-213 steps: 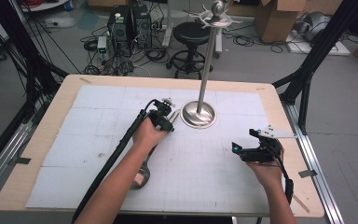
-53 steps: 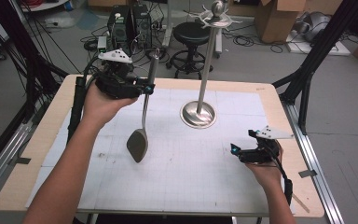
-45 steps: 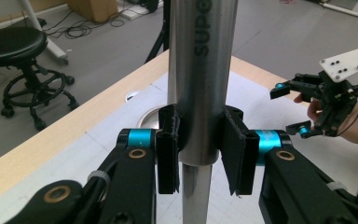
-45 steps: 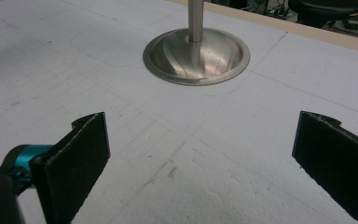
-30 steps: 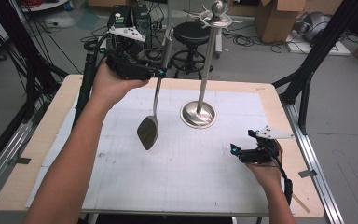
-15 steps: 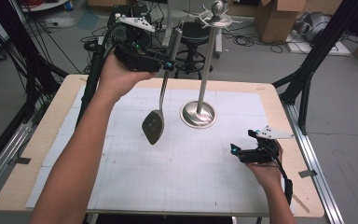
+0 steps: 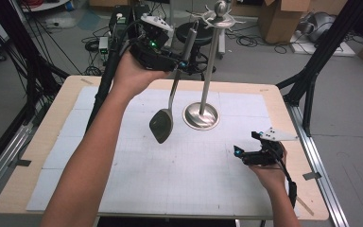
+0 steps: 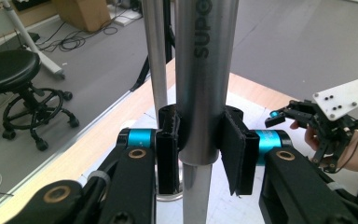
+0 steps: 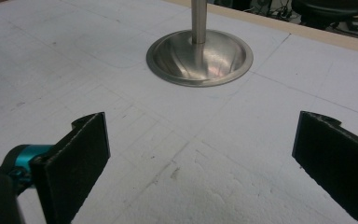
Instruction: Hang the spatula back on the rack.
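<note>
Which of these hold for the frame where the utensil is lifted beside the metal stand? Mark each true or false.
1. The left gripper is shut on the utensil's handle. True.
2. The utensil lies flat on the table. False: it hangs in the air, dark head down, above the white mat.
3. The right gripper holds the stand's base. False: its jaws are open with nothing between them, and it rests on the mat apart from the stand.
4. The stand is upright on its round base. True.
5. The utensil already hangs from the stand's top hooks. False: it is held in the left gripper, beside the pole.
</note>
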The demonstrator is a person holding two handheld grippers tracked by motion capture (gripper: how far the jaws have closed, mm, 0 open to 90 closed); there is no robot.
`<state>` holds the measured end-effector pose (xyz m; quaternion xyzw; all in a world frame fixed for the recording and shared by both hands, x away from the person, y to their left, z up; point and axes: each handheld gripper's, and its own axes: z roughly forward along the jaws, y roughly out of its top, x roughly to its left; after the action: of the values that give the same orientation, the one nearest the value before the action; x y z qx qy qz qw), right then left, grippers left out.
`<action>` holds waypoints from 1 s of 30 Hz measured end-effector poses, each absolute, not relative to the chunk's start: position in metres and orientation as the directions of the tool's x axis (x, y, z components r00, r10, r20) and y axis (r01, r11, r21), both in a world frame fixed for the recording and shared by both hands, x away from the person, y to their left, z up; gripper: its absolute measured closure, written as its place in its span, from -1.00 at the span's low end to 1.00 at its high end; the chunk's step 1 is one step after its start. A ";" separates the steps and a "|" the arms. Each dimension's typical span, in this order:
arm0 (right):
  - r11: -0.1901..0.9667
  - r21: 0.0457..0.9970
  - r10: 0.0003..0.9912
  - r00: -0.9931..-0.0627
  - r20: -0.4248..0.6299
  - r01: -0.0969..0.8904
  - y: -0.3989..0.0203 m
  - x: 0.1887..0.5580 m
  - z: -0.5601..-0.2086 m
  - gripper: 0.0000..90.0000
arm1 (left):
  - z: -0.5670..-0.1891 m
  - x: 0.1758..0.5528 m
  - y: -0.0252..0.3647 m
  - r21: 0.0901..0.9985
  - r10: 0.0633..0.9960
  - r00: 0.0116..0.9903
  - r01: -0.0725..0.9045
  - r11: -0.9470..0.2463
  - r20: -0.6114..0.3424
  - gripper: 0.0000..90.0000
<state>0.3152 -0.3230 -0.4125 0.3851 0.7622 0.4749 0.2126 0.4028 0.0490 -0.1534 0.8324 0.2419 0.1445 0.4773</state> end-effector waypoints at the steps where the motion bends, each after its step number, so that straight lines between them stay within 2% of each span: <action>1: 0.251 0.888 0.789 -0.613 0.043 0.385 -0.323 0.315 -0.412 -0.94 | -0.153 0.404 0.046 0.862 0.538 0.843 0.264 -0.433 0.011 0.53; 30: 0.240 0.892 0.790 -0.611 0.050 0.384 -0.325 0.315 -0.412 -0.94 | -0.164 0.425 0.023 0.842 0.575 0.818 0.298 -0.450 0.017 0.53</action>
<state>0.3147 -0.3251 -0.4118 0.3871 0.7584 0.4797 0.2118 0.4253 0.0227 -0.1643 0.8379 0.2605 0.1518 0.4551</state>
